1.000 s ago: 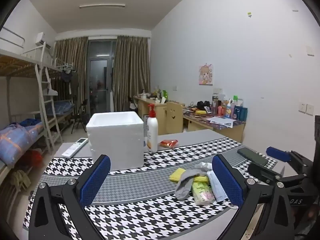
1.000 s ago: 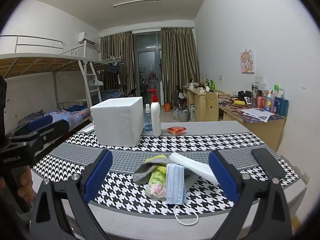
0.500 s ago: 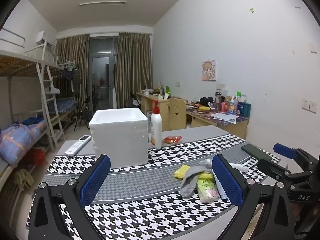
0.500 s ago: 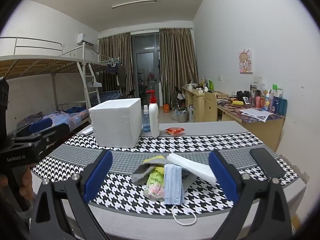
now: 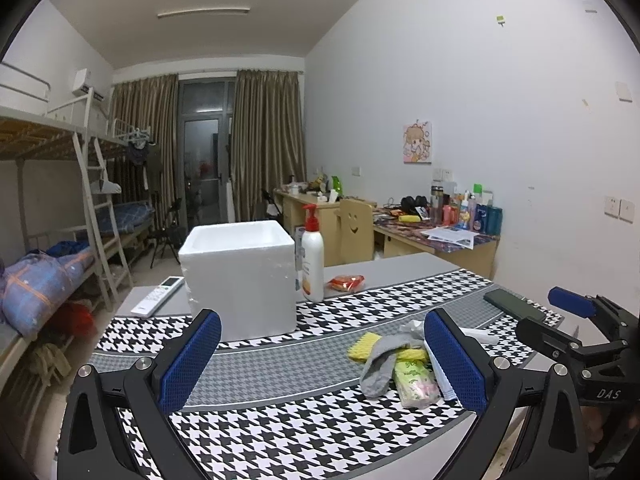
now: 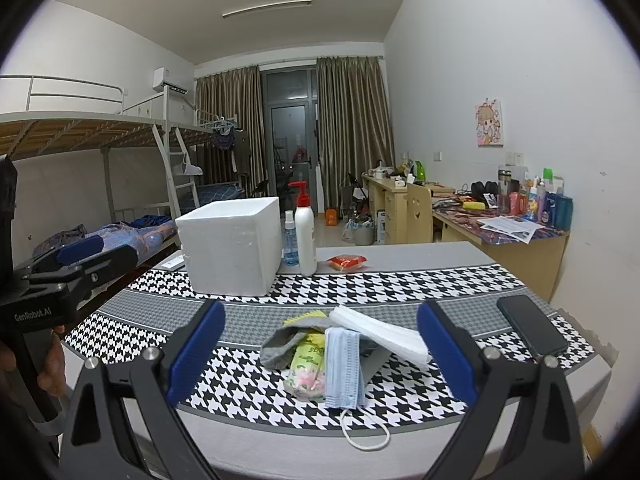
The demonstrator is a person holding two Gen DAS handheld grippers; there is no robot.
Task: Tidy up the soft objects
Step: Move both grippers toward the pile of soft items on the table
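A pile of soft things lies on the houndstooth table cloth [image 6: 400, 280]: a grey sock [image 6: 280, 342], a green tissue pack [image 6: 306, 368], a blue face mask [image 6: 343, 364], a white mask [image 6: 380, 330] and a yellow cloth [image 5: 362, 346]. The sock [image 5: 380, 364] and tissue pack [image 5: 414, 380] also show in the left wrist view. A white foam box [image 6: 230, 246] stands behind, open at the top [image 5: 240, 276]. My right gripper [image 6: 320, 358] is open and empty, in front of the pile. My left gripper [image 5: 320, 364] is open and empty, left of the pile.
A pump bottle [image 6: 305, 232], a small spray bottle [image 6: 290, 240] and a red snack packet [image 6: 346, 261] stand right of the box. A black phone [image 6: 530, 330] lies at the right edge. A remote [image 5: 158, 296] lies at the far left. Desks and a bunk bed are beyond.
Both grippers have shifted slightly; the left view has drifted so the pile sits a little further right and lower. Both stay open and empty. The pile has not moved.
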